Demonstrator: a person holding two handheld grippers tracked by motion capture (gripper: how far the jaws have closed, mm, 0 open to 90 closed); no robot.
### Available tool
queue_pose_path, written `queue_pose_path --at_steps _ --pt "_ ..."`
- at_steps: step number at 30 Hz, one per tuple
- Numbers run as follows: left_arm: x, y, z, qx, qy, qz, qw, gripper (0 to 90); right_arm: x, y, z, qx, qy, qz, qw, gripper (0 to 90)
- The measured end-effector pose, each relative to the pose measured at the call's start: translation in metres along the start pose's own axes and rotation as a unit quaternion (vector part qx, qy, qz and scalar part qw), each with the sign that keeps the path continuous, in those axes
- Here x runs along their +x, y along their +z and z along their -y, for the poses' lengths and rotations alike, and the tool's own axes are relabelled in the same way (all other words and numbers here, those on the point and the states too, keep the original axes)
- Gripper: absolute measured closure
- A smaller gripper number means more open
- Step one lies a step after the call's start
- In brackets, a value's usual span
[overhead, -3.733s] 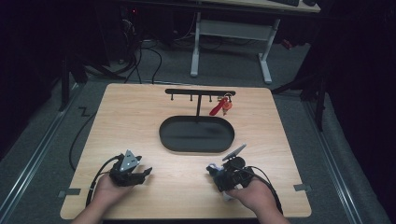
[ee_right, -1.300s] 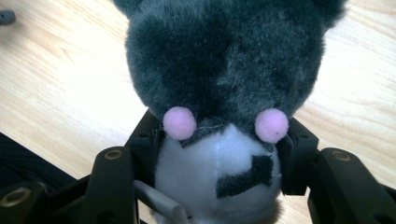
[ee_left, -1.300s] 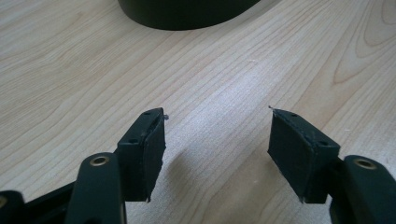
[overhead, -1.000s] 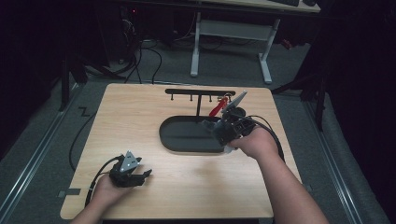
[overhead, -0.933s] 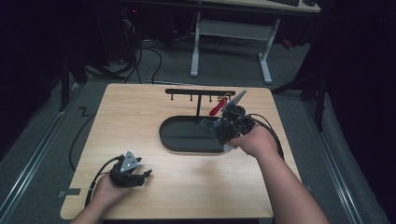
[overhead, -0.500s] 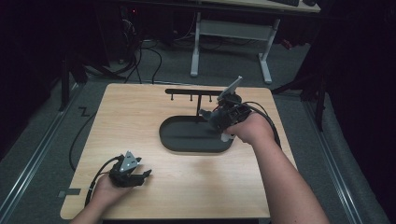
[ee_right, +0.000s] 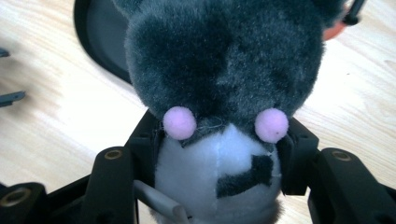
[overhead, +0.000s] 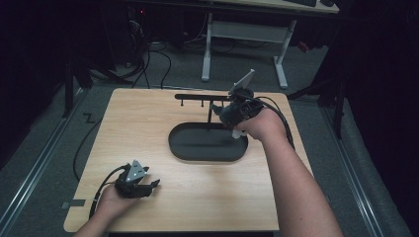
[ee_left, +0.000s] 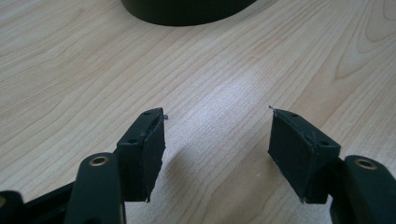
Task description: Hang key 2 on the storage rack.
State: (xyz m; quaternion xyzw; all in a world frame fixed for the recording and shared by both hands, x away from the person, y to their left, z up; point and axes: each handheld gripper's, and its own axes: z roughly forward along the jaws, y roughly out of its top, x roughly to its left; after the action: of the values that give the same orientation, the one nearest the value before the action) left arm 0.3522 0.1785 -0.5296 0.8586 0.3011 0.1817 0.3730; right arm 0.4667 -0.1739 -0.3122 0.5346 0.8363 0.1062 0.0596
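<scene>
My right gripper (overhead: 223,111) hangs over the back right end of the black oval tray (overhead: 207,157), close to the black hook rack (overhead: 197,97). It is shut on a plush toy (ee_right: 224,70): dark grey fur, two pink dots, white belly with a black mark. Both pads press the toy's sides in the right gripper view (ee_right: 224,140). My left gripper (overhead: 152,185) rests at the table's front left, open, with bare wood between its fingers (ee_left: 217,140).
A red-orange object (ee_right: 337,29) peeks out behind the toy's upper right. The tray's edge (ee_left: 187,9) lies ahead of the left gripper. A cable (overhead: 84,143) trails off the table's left edge. A desk frame (overhead: 242,34) stands beyond the table.
My right hand has carried the plush toy up and back from above the tray's right end toward the hook rack. It now covers the red object hanging there. The left hand stayed put.
</scene>
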Motion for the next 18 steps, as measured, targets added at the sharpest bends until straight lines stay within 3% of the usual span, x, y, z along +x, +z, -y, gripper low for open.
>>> queue_pose_path --at_steps 8,18 --pt "0.000 0.001 0.000 0.003 0.002 0.001 1.0000 36.2 -0.007 0.005 -0.003 -0.005 0.010 0.034 0.9994 45.6" --pt "-0.001 0.002 0.000 0.006 0.003 0.004 1.0000 36.3 -0.006 0.029 0.006 0.019 0.004 0.025 0.9995 45.6"
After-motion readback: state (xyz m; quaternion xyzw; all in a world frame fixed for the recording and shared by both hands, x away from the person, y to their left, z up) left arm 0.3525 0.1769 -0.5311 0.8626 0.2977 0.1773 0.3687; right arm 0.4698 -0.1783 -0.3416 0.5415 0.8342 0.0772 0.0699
